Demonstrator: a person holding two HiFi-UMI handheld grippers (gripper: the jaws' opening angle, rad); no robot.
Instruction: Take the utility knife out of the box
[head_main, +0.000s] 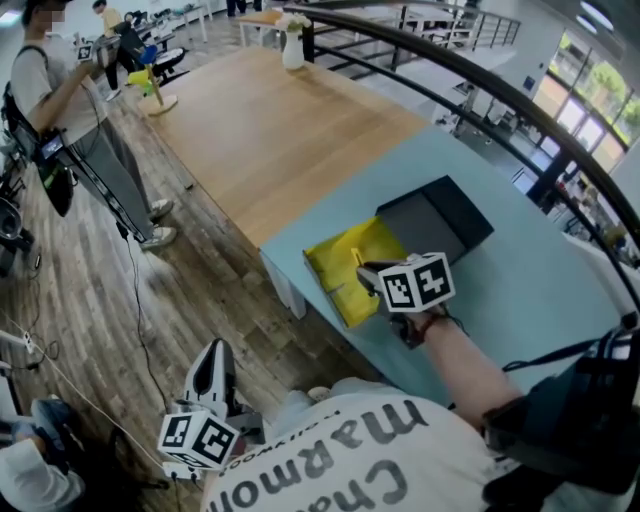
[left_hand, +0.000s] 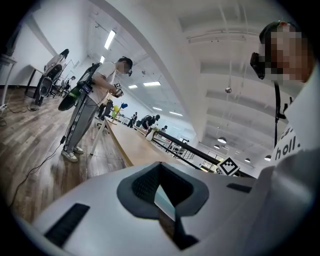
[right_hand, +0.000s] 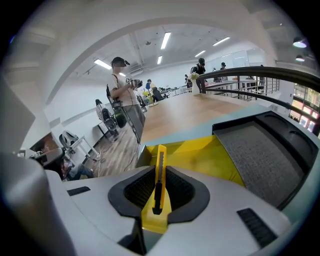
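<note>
The yellow utility knife (right_hand: 159, 176) stands on edge between the pads of my right gripper (right_hand: 159, 190), which is shut on it, blade end pointing away. In the head view the right gripper (head_main: 370, 273) holds the knife (head_main: 355, 257) just above the open yellow box (head_main: 335, 258) on the light blue table (head_main: 540, 290). The yellow box (right_hand: 200, 155) lies right behind the knife. My left gripper (head_main: 212, 378) hangs low at the left beside my body, over the wooden floor. Its jaws (left_hand: 162, 195) are shut, with nothing between them.
A black tray with a grey foam lining (head_main: 435, 220) lies next to the yellow box on its far right. A long wooden table (head_main: 270, 130) joins the blue one, with a white vase (head_main: 293, 45) at its far end. A person (head_main: 60, 90) stands at the far left. A dark railing (head_main: 480, 90) runs behind the tables.
</note>
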